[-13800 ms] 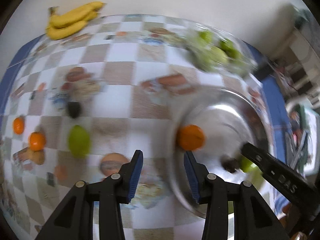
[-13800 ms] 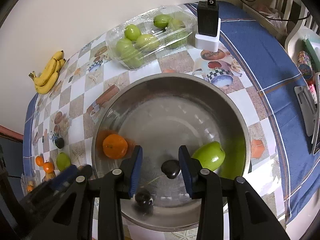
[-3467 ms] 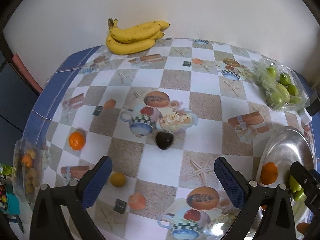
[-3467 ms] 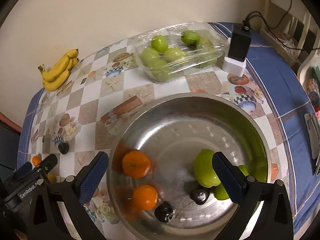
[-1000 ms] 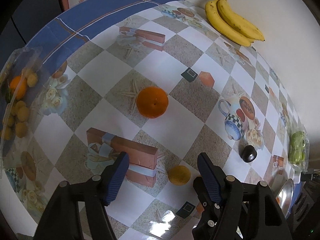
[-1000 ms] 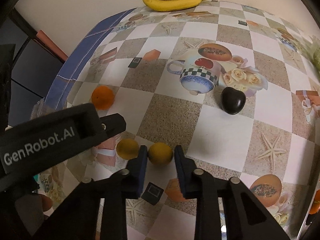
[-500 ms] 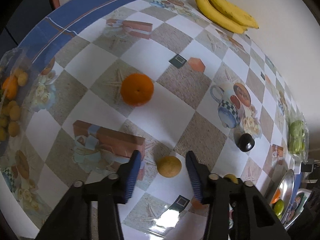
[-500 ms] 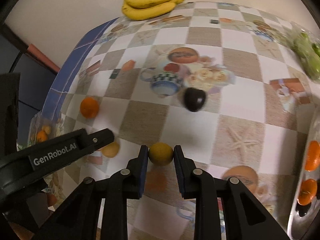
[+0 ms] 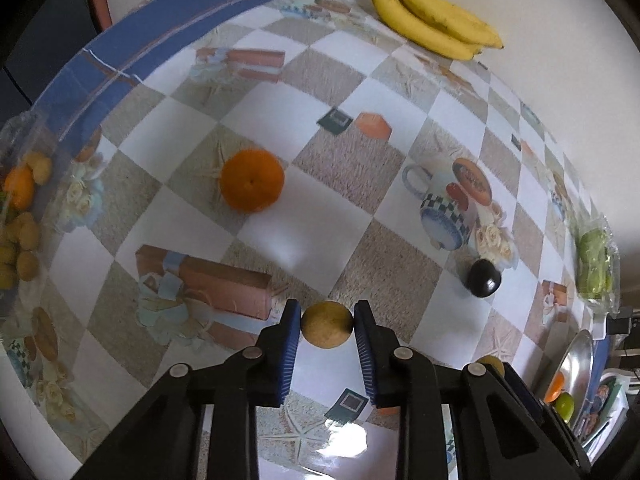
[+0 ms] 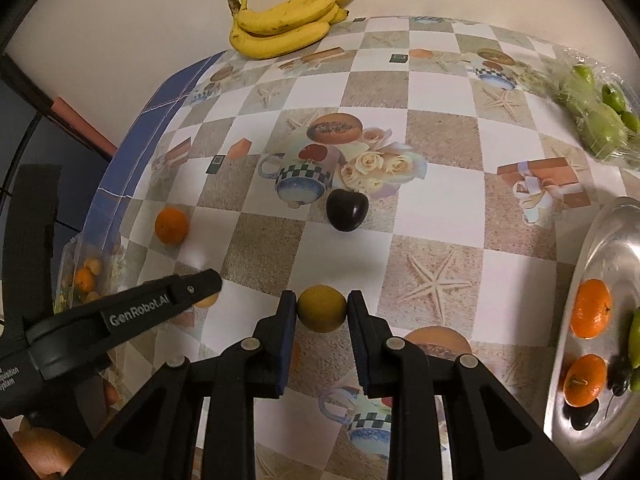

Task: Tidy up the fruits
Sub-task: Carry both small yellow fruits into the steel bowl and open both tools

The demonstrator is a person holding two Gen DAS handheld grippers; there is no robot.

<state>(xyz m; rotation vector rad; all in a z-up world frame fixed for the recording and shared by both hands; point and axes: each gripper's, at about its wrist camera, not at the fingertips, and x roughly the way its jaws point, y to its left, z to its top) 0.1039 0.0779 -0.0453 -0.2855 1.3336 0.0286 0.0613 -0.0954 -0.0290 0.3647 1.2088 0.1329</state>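
Checkered cloth covers the bench. My left gripper (image 9: 327, 322) clenches one small yellow fruit (image 9: 327, 324) low over it; my right gripper (image 10: 321, 310) clenches another yellow fruit (image 10: 321, 308). I should lift both straight, squeeze gently, then carry them to the steel bowl (image 10: 580, 280).

Checkered table (image 10: 440, 136) with bananas (image 10: 280, 20)

Black gripper (image 9: 327, 322), blue pads (image 9: 289, 354), silver screws, "GenRobot.AI" marking.
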